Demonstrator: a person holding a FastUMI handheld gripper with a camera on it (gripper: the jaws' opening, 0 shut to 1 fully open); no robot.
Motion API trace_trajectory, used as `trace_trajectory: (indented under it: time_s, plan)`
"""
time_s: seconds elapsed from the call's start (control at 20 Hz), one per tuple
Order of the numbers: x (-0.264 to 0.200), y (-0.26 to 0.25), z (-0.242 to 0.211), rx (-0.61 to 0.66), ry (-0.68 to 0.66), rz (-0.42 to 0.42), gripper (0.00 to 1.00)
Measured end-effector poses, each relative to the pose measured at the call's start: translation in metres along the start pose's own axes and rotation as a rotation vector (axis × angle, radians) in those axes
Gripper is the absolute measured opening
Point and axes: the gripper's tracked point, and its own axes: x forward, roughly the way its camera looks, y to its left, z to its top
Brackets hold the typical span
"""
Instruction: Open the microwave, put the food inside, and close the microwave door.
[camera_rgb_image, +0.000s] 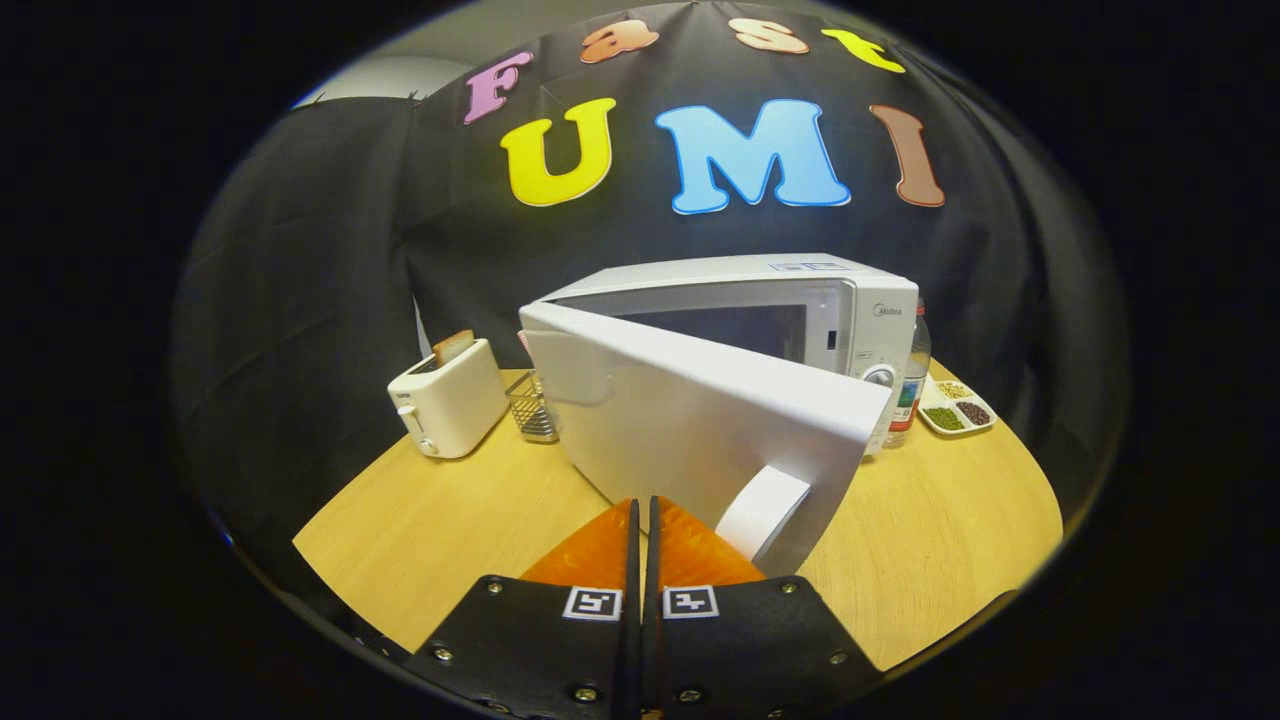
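Note:
A white microwave (760, 300) stands at the back of the round wooden table (430, 520). Its door (690, 410) is swung partly open towards me, hinged on the left, with the white handle (765, 510) at its free edge. My gripper (643, 505) is shut, its orange fingers (600, 550) pressed together with nothing between them. The fingertips rest against the outer face of the door, just left of the handle. The dark opening of the microwave shows behind the door's top edge. I see no food item near the fingers.
A white toaster (448, 400) with a slice of bread stands left of the microwave, a wire basket (530, 405) beside it. To the right stand a bottle (910, 385) and a small divided dish of grains (957, 408). Bare tabletop lies left and right of the fingers.

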Motion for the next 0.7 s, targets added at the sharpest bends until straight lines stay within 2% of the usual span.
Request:
trace_trajectory:
  time_s: [0.7]
  plan:
    - [0.065,-0.074,0.035,0.026,-0.018,-0.074,0.01]
